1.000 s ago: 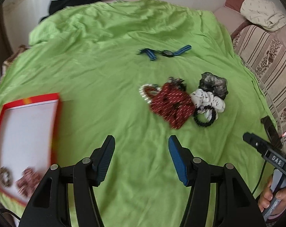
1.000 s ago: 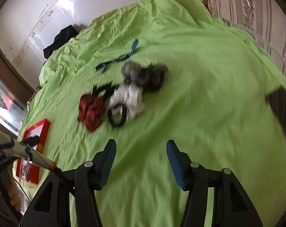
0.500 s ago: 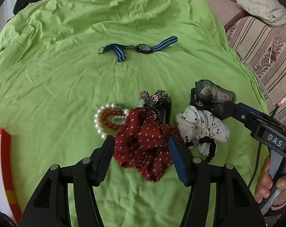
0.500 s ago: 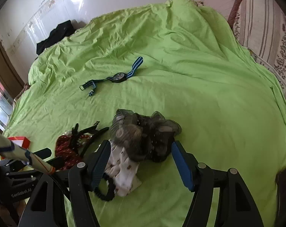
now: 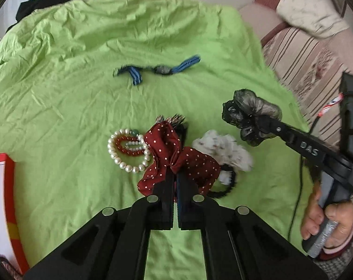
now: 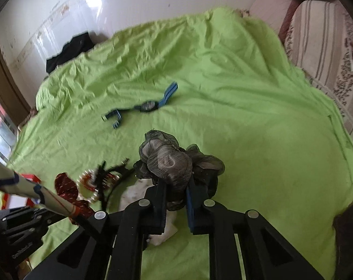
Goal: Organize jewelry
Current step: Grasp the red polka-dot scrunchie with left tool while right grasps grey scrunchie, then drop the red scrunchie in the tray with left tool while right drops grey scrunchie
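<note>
On the green bedsheet point(image 5: 60, 93), the left gripper point(image 5: 175, 175) pinches the red polka-dot scrunchie point(image 5: 176, 156) near the sheet's middle, jaws almost together. The right gripper point(image 6: 175, 191) clamps the grey mesh scrunchie point(image 6: 169, 161), jaws narrowly apart.

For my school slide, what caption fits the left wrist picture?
Left gripper pinches a red polka-dot bow beside pearl bracelets on a green sheet.

Home bedroom: bed point(image 5: 60, 74) under a wrinkled lime-green sheet point(image 6: 246, 107), striped floral sofa point(image 5: 300, 63) just beside it with a cushion point(image 5: 309, 16) on top, dark clothing point(image 6: 70, 50) against a glossy white wall point(image 6: 60, 11).
</note>
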`<state>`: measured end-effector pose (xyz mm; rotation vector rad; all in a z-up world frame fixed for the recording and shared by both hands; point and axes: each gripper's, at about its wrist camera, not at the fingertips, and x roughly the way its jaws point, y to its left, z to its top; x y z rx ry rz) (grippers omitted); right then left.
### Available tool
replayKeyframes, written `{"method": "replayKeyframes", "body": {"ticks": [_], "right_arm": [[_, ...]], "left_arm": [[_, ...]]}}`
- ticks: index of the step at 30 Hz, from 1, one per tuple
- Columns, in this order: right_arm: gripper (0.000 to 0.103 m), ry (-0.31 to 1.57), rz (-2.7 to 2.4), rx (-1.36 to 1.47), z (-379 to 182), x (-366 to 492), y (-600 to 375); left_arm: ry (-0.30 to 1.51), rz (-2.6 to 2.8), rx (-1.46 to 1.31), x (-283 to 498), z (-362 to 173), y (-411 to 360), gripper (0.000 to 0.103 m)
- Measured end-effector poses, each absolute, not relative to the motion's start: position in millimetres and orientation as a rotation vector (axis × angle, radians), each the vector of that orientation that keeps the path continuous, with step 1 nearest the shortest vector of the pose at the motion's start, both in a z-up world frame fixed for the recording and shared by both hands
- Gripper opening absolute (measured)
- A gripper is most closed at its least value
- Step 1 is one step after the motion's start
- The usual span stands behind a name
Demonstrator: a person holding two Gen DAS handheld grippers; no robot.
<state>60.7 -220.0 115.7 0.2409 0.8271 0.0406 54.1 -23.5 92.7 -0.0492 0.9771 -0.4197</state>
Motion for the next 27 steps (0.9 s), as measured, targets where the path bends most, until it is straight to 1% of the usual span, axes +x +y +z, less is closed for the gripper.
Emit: {"method": "replayKeyframes", "body": {"ticks": [4, 7, 14, 19, 23, 27], "right_arm": [[0.014, 0.780, 0.036, 0.261, 148, 41, -219], [0.014, 0.765, 0.053, 0.264, 167, 28, -212], [0.014, 0.764, 0.154, 0.238, 196, -4, -158], [0.014, 0.793, 0.266, 0.186, 199, -15, -94], [0.014, 0.827, 0.357, 0.153, 191, -17, -39], [0.015, 0.873, 0.449, 0.152, 181, -13, 11]], "left_arm": [[0.930, -0.434, -0.095, 27, 130, -2, 0.001], [0.910, -0.429, -0.114, 11, 148, 17, 0.001], [0.856, -0.300, -0.086, -27, 181, 97, 0.002], [0.855, -0.157, -0.088, -45, 184, 175, 0.002], [0.883, -0.030, -0.153, -53, 173, 249, 0.002], [0.900, 0.048, -0.188, -54, 158, 298, 0.002]]}}
